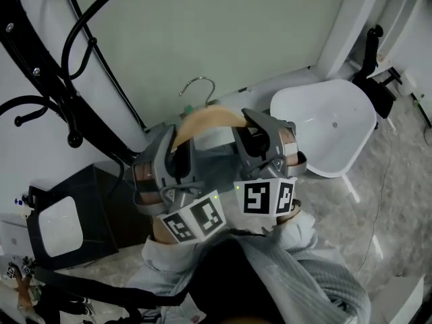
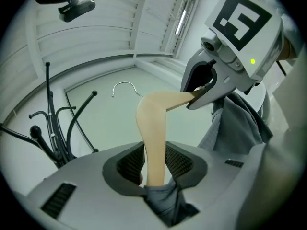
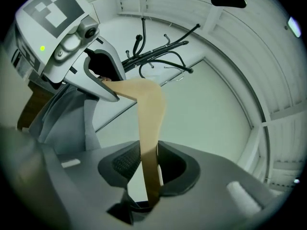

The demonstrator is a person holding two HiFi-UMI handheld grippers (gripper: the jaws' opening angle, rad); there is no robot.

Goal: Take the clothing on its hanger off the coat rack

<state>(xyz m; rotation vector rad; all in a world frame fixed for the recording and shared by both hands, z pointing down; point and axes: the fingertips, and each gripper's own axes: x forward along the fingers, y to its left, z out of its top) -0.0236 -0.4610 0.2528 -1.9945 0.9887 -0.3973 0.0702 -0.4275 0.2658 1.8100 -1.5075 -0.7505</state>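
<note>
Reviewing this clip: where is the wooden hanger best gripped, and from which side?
Grip the hanger by both sloping arms, either side of the hook, from the person's side: each flat arm fits a claw, as the left claw and right claw show.

1 white chair (image 1: 324, 123) and 1 black box (image 1: 94, 208) are being carried, well apart, by the marbled floor (image 1: 398, 181).

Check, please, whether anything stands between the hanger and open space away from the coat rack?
Nothing visible does. The hook of the hanger is free against the pale wall, apart from the black arms of the coat rack at left. The left gripper and right gripper each clamp one of its wooden arms.
</note>
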